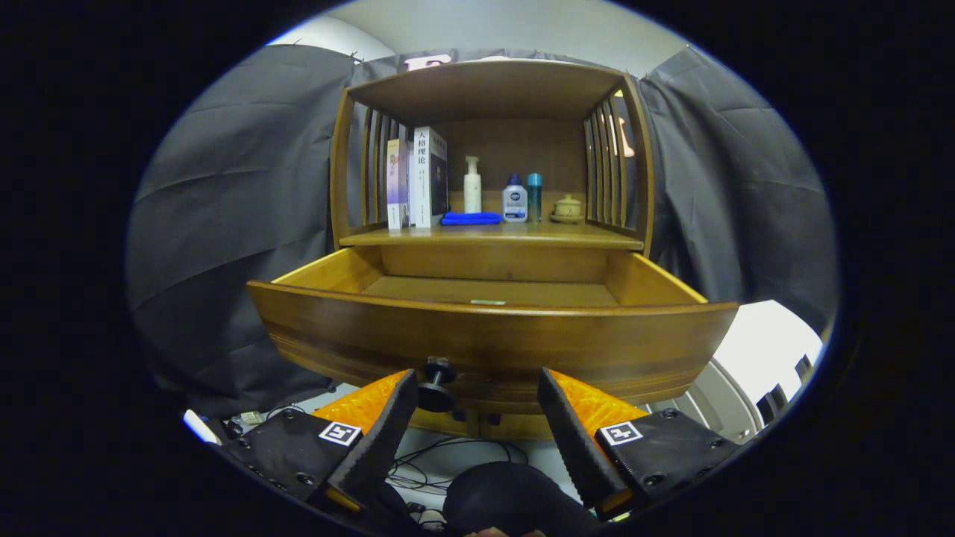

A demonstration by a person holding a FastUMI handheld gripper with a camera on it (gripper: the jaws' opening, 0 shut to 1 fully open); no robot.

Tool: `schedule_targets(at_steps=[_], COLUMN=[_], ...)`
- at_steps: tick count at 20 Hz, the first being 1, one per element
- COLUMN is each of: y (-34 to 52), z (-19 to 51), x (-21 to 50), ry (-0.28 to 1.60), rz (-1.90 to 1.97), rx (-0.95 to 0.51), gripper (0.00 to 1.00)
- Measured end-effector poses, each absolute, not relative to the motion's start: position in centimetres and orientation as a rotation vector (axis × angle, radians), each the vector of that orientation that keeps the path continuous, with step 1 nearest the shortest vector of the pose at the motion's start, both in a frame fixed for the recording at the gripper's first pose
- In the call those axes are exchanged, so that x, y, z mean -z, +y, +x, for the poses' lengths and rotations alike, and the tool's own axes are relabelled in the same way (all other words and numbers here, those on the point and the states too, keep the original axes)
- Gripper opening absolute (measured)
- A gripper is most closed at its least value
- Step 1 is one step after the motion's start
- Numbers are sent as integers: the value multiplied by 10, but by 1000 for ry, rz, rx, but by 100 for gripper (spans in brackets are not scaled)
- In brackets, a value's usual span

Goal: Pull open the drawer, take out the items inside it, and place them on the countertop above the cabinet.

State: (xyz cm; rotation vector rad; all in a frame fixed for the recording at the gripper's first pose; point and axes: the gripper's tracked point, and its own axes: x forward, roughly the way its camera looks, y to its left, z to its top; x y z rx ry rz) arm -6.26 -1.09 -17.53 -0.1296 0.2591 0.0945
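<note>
The wooden drawer [492, 339] is pulled well out of the cabinet, its curved front panel just ahead of my fingers. A dark round knob [438, 382] sits on that panel, close to the left finger [380, 432] and not gripped. My gripper [477, 388] is open, its two fingers spread below the drawer front with nothing between them. Inside the drawer a small flat greenish item [488, 302] lies on the bottom near the front wall. The countertop [492, 237] above the drawer is a wooden shelf.
On the countertop stand two books [419, 179], a white pump bottle [472, 186], a blue folded cloth [471, 218], a small white-and-blue bottle [515, 200], a teal bottle [534, 197] and a small lidded pot [567, 209]. Slatted sides [608, 168] flank the shelf. Cables [448, 459] lie on the floor below.
</note>
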Motion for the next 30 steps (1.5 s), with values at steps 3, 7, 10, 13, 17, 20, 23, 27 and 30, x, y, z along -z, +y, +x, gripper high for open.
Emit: schedule_targets(at_steps=[3,7,10,13,17,20,23,27,30], y=[-19,-28,-32,-34,-26,-9,-2,10,17], z=[-60,-51,-30,-3,35,60,87,107,116], x=[143,111,95,85,81,83,86,116,148], ry=[210,199,203,256,355,467,570,733,840], rz=[-176,-262,-251,-231,-219,-211,-229,-253,-289], rx=[-99,-93,-82,-69,-89,-137,-156,-180,-174], gripper=[100,100,99,98,98,98,98,98,98])
